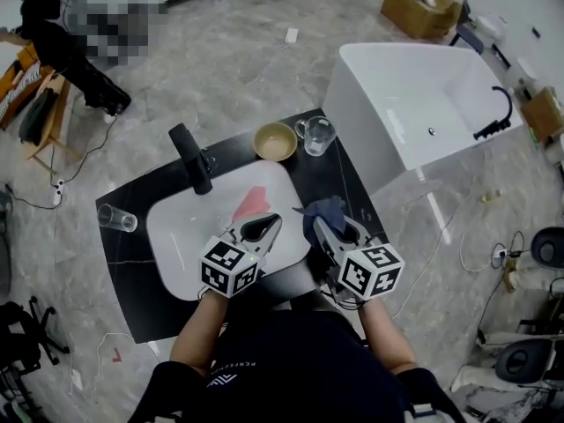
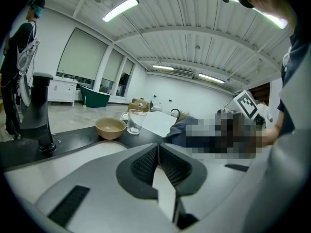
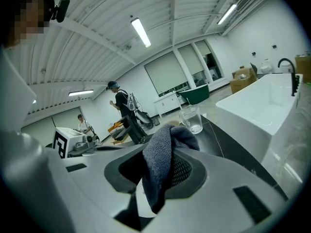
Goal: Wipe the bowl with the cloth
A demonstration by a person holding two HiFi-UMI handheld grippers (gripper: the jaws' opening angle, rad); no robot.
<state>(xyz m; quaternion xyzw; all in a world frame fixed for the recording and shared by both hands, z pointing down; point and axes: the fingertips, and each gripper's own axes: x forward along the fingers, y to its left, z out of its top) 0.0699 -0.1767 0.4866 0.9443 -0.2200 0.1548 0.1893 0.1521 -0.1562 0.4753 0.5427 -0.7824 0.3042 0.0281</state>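
Note:
The tan bowl (image 1: 275, 141) stands empty on the black counter (image 1: 339, 179) behind the white sink (image 1: 185, 236), with a glass mug (image 1: 317, 135) right beside it. My right gripper (image 1: 322, 228) is shut on a dark blue cloth (image 1: 324, 211), which bunches up over its jaws above the sink's right rim. In the right gripper view the cloth (image 3: 163, 159) fills the gap between the pads. My left gripper (image 1: 263, 226) hovers over the sink, shut with nothing in it (image 2: 158, 152). From the left gripper view the bowl (image 2: 111, 128) and mug (image 2: 134, 121) lie ahead.
A black faucet (image 1: 194, 157) rises at the sink's back edge. A pink scrap (image 1: 251, 203) lies in the basin. A second glass (image 1: 117, 218) lies on the counter's left end. A white bathtub (image 1: 423, 104) stands to the right, and a person (image 1: 66, 51) at the far left.

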